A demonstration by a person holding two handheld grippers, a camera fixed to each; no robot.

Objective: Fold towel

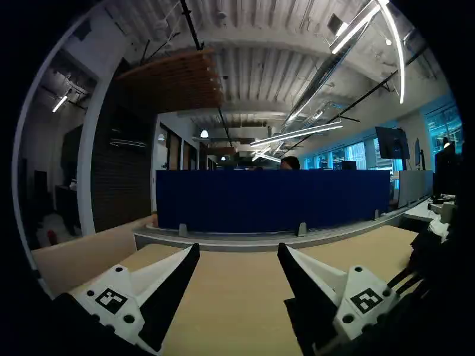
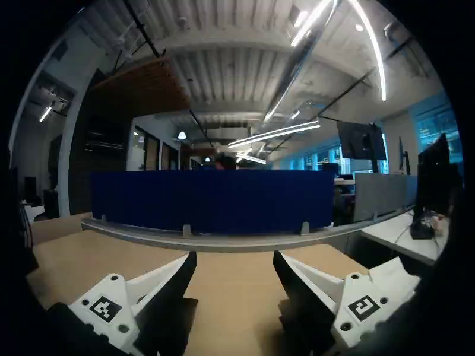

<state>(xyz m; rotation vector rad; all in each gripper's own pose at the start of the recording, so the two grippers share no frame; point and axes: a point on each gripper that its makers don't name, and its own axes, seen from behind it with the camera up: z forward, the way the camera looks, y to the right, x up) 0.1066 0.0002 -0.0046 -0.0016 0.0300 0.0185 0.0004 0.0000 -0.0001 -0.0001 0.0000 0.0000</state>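
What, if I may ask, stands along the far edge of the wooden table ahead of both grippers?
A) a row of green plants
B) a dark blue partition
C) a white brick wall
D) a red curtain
B: a dark blue partition runs along the far edge of the table, beyond the open left gripper and the open right gripper.

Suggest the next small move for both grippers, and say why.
Probably pitch both grippers down toward the near tabletop before anything else. The left gripper and right gripper are open and hold nothing, with bare wooden table between their fingers. Both cameras look level across it at the blue divider. Tilting down should bring the work area into sight.
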